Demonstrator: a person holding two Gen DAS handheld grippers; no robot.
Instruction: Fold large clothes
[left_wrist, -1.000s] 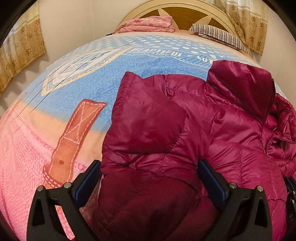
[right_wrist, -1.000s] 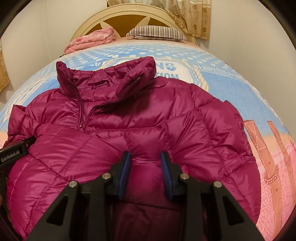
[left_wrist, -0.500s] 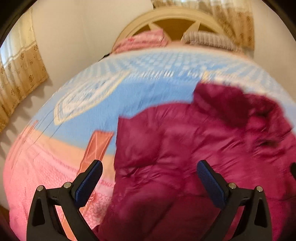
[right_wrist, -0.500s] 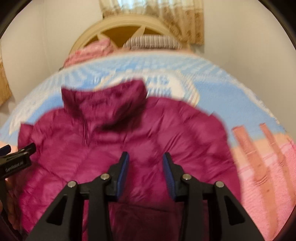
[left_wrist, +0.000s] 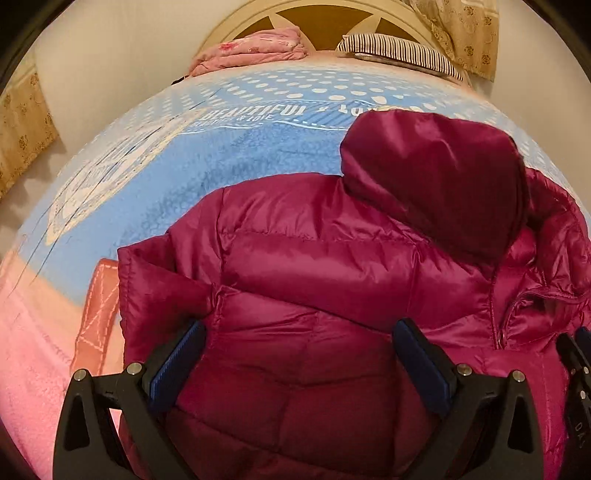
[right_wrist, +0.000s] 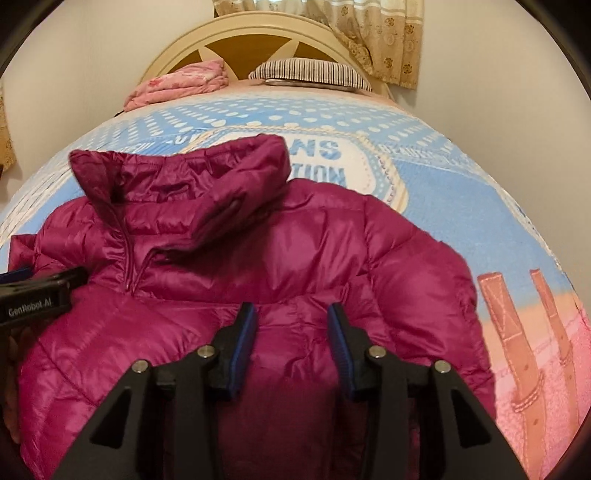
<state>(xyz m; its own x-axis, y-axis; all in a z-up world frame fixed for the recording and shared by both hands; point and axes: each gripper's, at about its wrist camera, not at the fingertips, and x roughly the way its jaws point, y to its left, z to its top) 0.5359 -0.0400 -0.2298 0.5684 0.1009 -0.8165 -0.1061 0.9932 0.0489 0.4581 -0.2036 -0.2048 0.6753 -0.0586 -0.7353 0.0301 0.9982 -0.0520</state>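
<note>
Since a second ago, the left sleeve has been laid across the jacket (left_wrist: 332, 288) on the bed (left_wrist: 229, 155). Left gripper (left_wrist: 299, 354) is held wide apart; right gripper (right_wrist: 291, 332) is opening, nothing pinched.

The jacket's (left_wrist: 332, 277) hem is cut off by the bottom edge in both views.

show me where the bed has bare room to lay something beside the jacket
Bare blanket lies left of the magenta jacket, also between its hood and the striped pillow and pink folded bedding, and to its right. The near middle is crowded by jacket and both grippers.
</note>
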